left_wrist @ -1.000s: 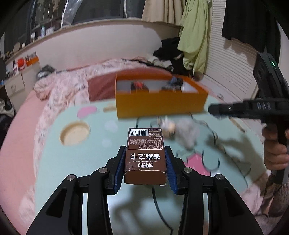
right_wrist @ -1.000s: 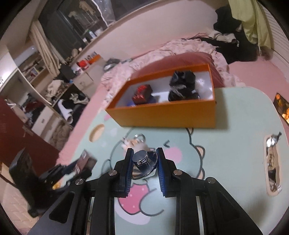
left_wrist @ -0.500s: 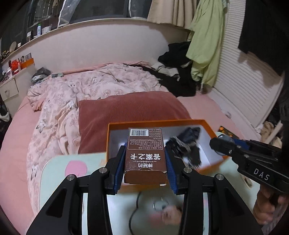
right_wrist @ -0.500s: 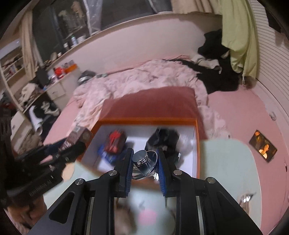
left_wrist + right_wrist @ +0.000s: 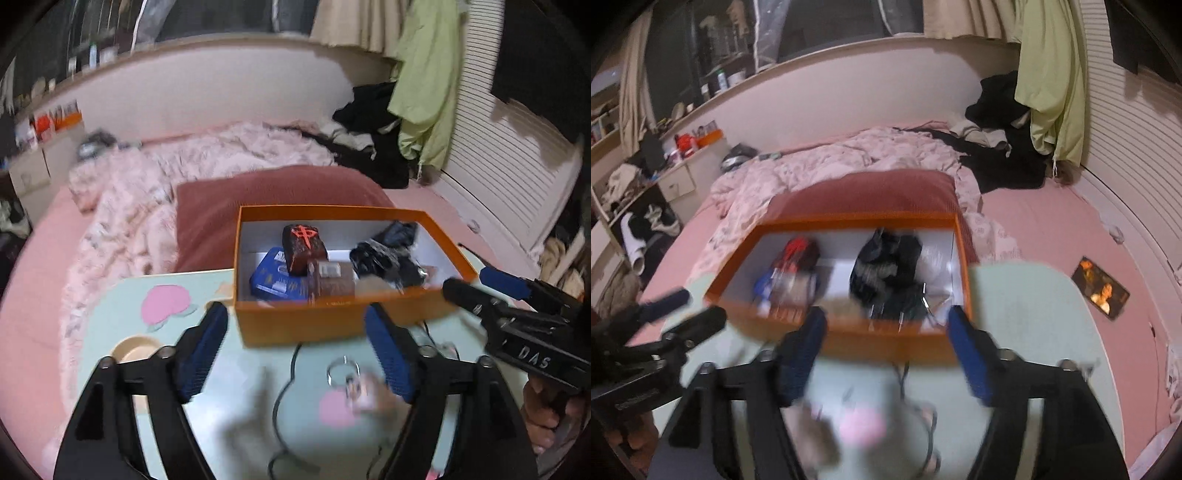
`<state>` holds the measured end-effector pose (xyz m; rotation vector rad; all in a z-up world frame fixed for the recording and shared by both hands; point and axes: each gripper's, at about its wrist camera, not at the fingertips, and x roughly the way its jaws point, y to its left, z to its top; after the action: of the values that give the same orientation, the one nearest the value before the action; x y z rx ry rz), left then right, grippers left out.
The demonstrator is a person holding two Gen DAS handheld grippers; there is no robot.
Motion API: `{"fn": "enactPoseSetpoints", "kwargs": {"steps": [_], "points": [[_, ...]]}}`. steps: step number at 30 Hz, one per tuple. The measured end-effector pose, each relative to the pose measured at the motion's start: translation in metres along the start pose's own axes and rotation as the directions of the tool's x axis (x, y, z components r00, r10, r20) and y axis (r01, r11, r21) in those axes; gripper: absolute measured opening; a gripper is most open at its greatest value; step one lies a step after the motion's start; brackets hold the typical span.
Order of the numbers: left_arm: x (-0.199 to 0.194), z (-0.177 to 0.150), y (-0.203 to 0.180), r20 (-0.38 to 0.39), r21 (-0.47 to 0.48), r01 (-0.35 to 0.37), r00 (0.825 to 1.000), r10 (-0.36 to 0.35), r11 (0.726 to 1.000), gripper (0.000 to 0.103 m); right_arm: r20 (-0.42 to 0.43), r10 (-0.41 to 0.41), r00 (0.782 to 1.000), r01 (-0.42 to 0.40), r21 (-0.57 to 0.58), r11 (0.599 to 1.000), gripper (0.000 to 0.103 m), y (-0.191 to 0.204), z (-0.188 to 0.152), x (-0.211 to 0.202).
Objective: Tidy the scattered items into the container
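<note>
Left wrist view: the small brown cardboard carton (image 5: 330, 280), light and stiff, best pinched across its flat sides, lies in the orange cardboard box (image 5: 332, 321); the left gripper (image 5: 295, 343) and right gripper (image 5: 886, 339) are opening, nothing between.

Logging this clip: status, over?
Both tongs, left and right, opening, empty. Brown carton inside orange cardboard box. Blurred keyring remains on mat.

Pink bed (image 5: 44, 295), slatted wall (image 5: 1126, 155)
</note>
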<state>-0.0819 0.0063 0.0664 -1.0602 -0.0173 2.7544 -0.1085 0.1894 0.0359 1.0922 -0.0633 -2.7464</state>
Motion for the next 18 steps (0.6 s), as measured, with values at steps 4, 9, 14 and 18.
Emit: {"fn": "enactPoseSetpoints", "kwargs": {"steps": [4,9,14,18], "points": [[-0.035,-0.037,-0.008,0.001,0.045,-0.015,1.000,0.015,0.999,0.083,-0.049,0.025,0.998,-0.027,-0.031,0.999,0.075,0.007,-0.042,-0.016],[-0.031,-0.092,0.001,-0.109,-0.039,-0.014,0.994,0.010,0.999,0.083,-0.093,-0.012,0.996,0.005,-0.081,0.997,0.079,0.020,-0.084,-0.029],[-0.023,-0.115,-0.009,-0.163,0.001,-0.122,0.979,0.121,0.992,0.085,-0.148,-0.022,0.989,0.003,-0.122,0.992,0.094,0.033,-0.112,-0.022],[-0.021,-0.118,0.002,-0.179,-0.048,-0.155,0.973,0.144,0.987,0.101,-0.153,-0.033,0.988,0.013,-0.129,0.992,0.103,0.033,-0.121,-0.013]]}}
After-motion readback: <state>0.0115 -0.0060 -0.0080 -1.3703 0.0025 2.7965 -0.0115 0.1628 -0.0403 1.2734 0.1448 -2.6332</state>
